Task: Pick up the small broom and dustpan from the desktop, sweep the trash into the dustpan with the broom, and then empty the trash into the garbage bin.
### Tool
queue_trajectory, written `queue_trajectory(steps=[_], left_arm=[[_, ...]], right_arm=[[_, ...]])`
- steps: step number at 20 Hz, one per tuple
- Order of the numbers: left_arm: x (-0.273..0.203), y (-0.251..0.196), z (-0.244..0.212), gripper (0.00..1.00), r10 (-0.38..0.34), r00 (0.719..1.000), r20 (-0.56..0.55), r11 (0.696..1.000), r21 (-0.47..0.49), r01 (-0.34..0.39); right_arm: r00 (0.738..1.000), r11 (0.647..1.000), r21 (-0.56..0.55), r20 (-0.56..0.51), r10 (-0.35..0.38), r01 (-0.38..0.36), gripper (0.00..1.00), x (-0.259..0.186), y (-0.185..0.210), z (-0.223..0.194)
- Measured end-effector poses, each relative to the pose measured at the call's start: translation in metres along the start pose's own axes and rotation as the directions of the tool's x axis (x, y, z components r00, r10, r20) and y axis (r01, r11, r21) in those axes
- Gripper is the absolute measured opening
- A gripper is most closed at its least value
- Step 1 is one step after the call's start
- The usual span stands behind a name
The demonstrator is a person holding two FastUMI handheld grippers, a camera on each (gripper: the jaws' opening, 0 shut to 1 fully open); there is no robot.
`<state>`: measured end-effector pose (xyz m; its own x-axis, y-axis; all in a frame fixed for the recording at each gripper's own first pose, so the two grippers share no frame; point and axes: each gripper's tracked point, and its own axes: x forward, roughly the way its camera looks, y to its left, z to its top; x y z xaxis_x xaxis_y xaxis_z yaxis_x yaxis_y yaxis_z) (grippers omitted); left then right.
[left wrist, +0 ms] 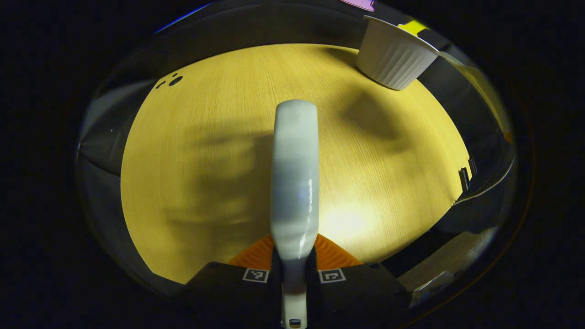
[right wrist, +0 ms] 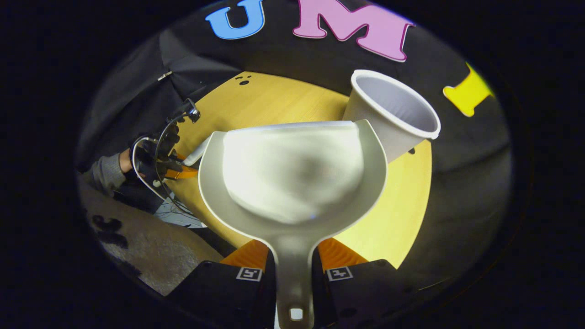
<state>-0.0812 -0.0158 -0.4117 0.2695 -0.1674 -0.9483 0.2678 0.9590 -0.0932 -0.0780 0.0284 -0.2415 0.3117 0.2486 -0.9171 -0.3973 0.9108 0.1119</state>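
Smooth glossy broom handle is pinched by the left gripper; scoop-shaped plastic dustpan is clamped by the right gripper, near the ribbed white bin.

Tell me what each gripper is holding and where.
Left gripper holds the broom by its handle; right gripper holds the dustpan by its handle.

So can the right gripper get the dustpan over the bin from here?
Probably yes. The right gripper is shut on the dustpan handle, the pan's front edge already sits beside the bin rim, and nothing lies between them. The bin's mouth is open.
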Motion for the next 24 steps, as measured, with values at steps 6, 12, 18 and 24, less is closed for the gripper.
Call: queue_trajectory(steps=[6,12,18,24], left_arm=[[0.008,0.000,-0.002,0.25,0.040,0.999,-0.003,0.999,0.033,-0.040],[0.018,-0.001,-0.004,0.25,0.078,0.997,-0.002,0.996,0.045,-0.077],[0.021,-0.003,-0.006,0.26,0.097,0.995,-0.020,0.994,0.056,-0.096],[0.029,0.001,-0.001,0.29,0.124,0.992,-0.006,0.990,0.075,-0.123]], right_arm=[[0.997,0.995,0.094,-0.074,-0.021,0.028,0.36,0.083,0.017,-0.060],[0.996,0.977,0.205,-0.077,-0.046,0.061,0.36,0.136,0.014,-0.085],[0.995,0.959,0.275,-0.084,-0.055,0.076,0.33,0.160,0.015,-0.094],[0.994,0.953,0.288,-0.084,-0.070,0.091,0.37,0.170,0.015,-0.095]])
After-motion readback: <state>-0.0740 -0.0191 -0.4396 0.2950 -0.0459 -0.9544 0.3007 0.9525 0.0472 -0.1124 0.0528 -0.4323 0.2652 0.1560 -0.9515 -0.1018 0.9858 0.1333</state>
